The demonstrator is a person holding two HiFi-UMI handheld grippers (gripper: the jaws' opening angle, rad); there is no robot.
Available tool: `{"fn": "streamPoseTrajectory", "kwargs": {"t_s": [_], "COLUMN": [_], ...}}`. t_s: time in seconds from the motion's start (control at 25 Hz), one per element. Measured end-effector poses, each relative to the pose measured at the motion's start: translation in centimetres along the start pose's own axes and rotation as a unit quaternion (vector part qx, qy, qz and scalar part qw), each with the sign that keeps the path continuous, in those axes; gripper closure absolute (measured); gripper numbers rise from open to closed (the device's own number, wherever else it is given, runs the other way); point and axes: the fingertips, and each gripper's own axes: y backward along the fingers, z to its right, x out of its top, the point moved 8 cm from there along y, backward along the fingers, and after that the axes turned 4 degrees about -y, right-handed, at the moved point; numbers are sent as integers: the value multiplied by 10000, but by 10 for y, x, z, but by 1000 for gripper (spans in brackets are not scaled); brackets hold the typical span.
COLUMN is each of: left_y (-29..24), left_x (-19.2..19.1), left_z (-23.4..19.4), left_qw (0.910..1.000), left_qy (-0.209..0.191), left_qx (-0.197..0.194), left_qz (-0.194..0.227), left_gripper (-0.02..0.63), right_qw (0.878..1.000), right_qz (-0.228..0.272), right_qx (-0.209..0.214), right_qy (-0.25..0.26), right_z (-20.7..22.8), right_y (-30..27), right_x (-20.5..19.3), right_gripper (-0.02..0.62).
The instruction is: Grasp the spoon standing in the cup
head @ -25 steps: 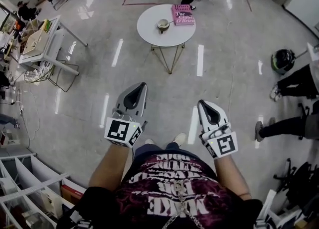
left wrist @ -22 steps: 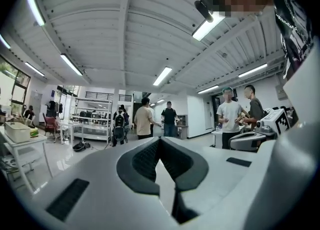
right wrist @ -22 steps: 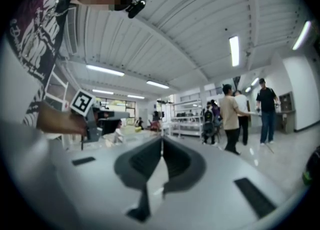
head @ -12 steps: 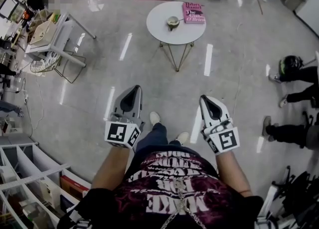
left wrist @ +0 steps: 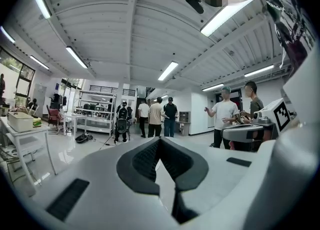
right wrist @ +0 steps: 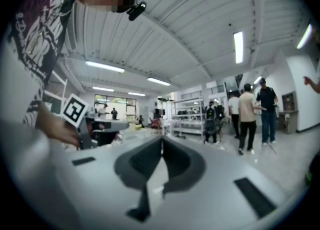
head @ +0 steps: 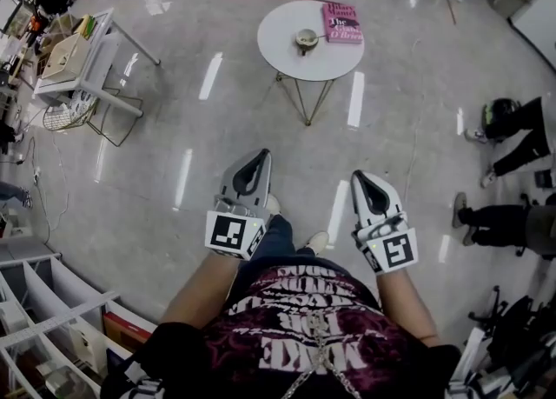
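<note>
A round table [head: 291, 65] stands ahead, well apart from the left gripper [head: 260, 156] and right gripper [head: 358, 176], which sit side by side. On the table, a cup [head: 306, 39] stands near centre, with a book [head: 341, 23] just to its right. A trolley [head: 82, 63] stands far left.

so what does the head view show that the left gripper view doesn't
Only the head view: the round white table far ahead, carrying the cup and the pink book; the spoon is too small to make out. Only the left gripper view: the ceiling with its strip lights, and people seen standing at full height. Both: the left gripper, fingers together with nothing between them, and the right gripper beside it.
</note>
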Motion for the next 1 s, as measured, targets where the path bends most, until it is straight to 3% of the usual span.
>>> {"fn": "streamPoseTrajectory", "kwargs": {"t_s": [0.2, 0.48, 0.68, 1.0], "left_y": [-1, -16, -8, 4], "left_x": [-5, 3, 7, -1], "left_z": [-18, -7, 11, 19], "left_qw": [9998, 9997, 9997, 10000], "left_qy": [154, 68, -91, 53], "left_qx": [-80, -237, -199, -14], "left_qz": [-105, 2, 61, -50], "left_gripper": [581, 581, 581, 581], "right_qw": [10000, 9998, 9999, 9996], "right_qz": [-18, 10, 39, 78], "right_qx": [-6, -160, -129, 53], "right_qy": [-56, -98, -93, -254], "right_z": [-14, -6, -2, 0], "right_y": [-18, -6, 10, 8], "right_x": [8, 14, 10, 4], "right_gripper": [563, 563, 563, 563]}}
